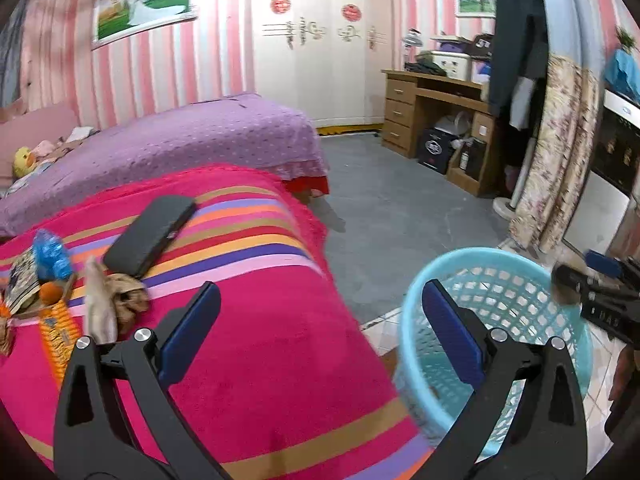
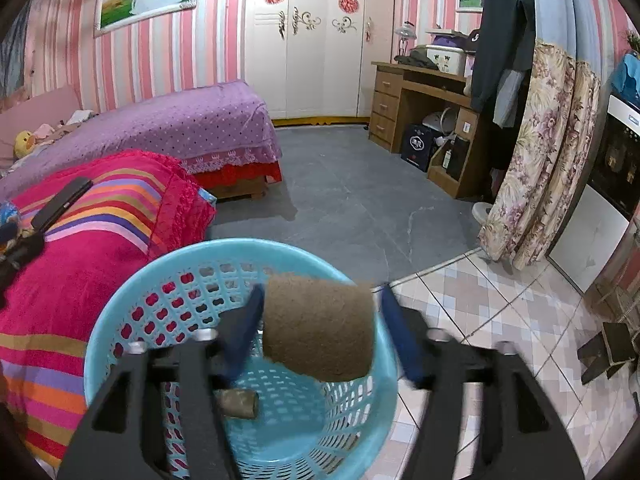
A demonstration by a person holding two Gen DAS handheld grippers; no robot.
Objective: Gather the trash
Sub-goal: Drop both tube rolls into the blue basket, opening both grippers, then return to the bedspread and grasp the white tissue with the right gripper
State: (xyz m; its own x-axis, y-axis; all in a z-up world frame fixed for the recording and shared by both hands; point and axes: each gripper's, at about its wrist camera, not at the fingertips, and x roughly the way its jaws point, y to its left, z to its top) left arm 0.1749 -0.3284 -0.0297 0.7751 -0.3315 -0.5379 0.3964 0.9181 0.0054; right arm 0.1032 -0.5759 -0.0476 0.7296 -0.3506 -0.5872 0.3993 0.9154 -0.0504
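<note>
While I hold the right gripper (image 2: 320, 322) above the light blue basket (image 2: 120, 332), its jaws stand spread, and a brown fibrous pad (image 2: 320, 326) sits between them, directly over the basket's opening. The right finger is clearly apart from the pad; the left finger is just beside its edge, and I cannot tell if they touch, so the pad looks released rather than pinched. At the bottom of the basket lies one small brownish roll (image 2: 238, 403), so I judge at least one piece already collected and this pad about to join it. My left gripper (image 1: 320, 328) is spread wide and holds nothing; it points across the gap between the pink striped blanket (image 1: 260, 320) and the basket's near rim. On the blanket's far left side, more litter waits: a crumpled blue wrapper (image 1: 50, 254), an orange packet (image 1: 60, 332), a pale brown crumpled scrap (image 1: 120, 300) and a printed packet (image 1: 22, 280) at the edge of view. A black case (image 1: 150, 232) lies nearby; I doubt it is trash. By my reckoning the job is only partly done, with those several pieces left to fetch.
</note>
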